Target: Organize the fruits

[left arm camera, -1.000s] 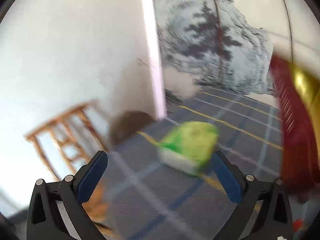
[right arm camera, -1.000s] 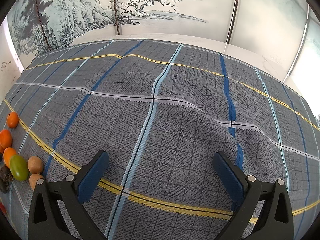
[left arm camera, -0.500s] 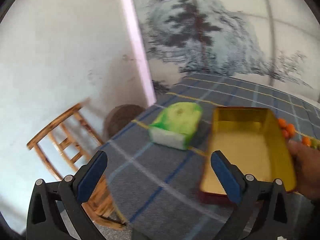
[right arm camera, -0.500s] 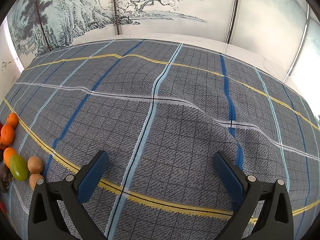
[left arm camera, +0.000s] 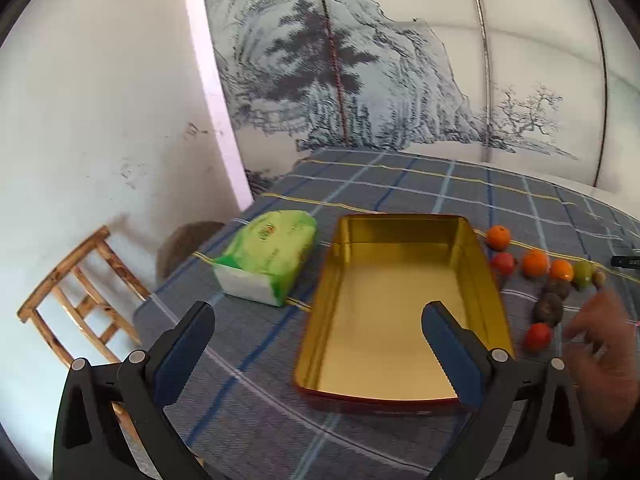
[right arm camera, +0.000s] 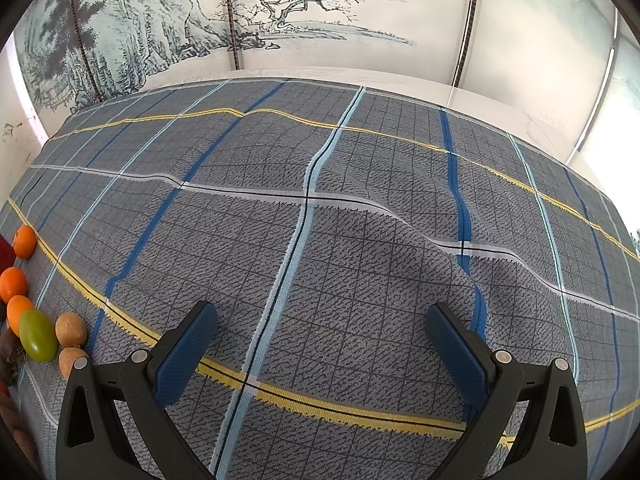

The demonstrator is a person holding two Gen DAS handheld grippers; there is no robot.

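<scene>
A gold-lined rectangular tin (left arm camera: 400,312) with red outer walls lies empty on the plaid cloth. Right of it sit several small fruits: oranges (left arm camera: 534,263), red ones (left arm camera: 538,336), a green one (left arm camera: 583,273) and dark brown ones (left arm camera: 549,308). My left gripper (left arm camera: 318,346) hovers open over the tin's near left side, holding nothing. A hand (left arm camera: 604,344) is beside the fruits at the right. My right gripper (right arm camera: 320,344) is open above bare cloth; the oranges (right arm camera: 25,241), a green fruit (right arm camera: 37,335) and tan fruits (right arm camera: 71,329) lie at its far left.
A green tissue pack (left arm camera: 272,254) lies left of the tin. A wooden chair (left arm camera: 80,300) and a round stool (left arm camera: 188,240) stand beyond the table's left edge. A painted screen (right arm camera: 280,20) backs the table. The cloth (right arm camera: 360,240) is wrinkled ahead of the right gripper.
The left view swung right and steadied; the tin was set down flat on the cloth and the hand has let go of it. The right gripper has hardly moved.
</scene>
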